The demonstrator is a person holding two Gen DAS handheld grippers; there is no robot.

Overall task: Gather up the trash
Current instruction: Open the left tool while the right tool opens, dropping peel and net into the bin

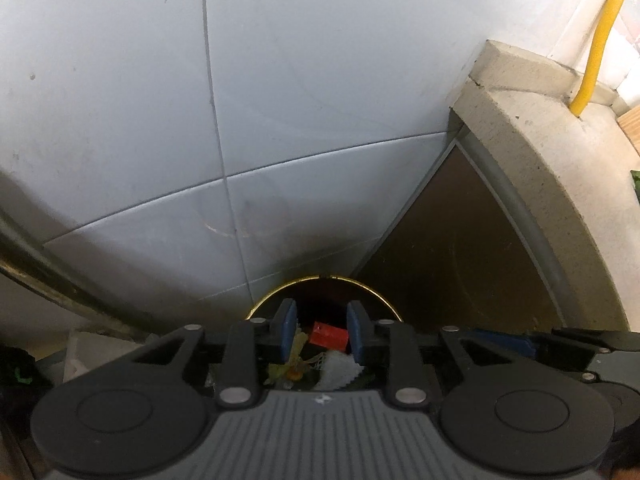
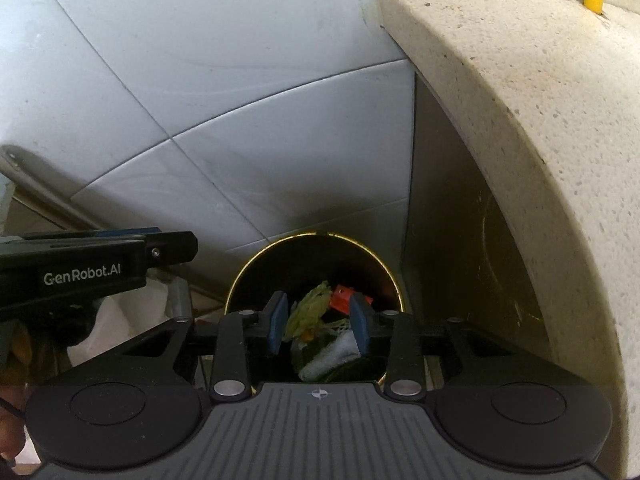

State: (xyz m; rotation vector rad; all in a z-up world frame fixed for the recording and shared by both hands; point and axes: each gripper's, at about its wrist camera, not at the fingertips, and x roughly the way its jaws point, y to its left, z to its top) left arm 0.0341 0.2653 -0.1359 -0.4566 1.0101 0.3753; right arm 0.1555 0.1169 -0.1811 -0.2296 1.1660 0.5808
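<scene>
1. Both grippers, left (image 1: 322,330) and right (image 2: 319,322), hang with jaws apart, holding nothing.
2. The round, dark, gold-rimmed bin (image 2: 394,276) lies directly below, trash inside: red scrap (image 2: 342,298), white wad (image 2: 332,356).
3. Neither gripper looks nearer.

Pale grey wall tiles (image 1: 140,100) with thin grout lines fill the upper left of both views. At the right, a speckled stone tabletop (image 2: 520,100) curves down the frame, a yellow hose (image 1: 600,40) rising from its top. Beneath it sits a brown panel (image 1: 460,232).
</scene>
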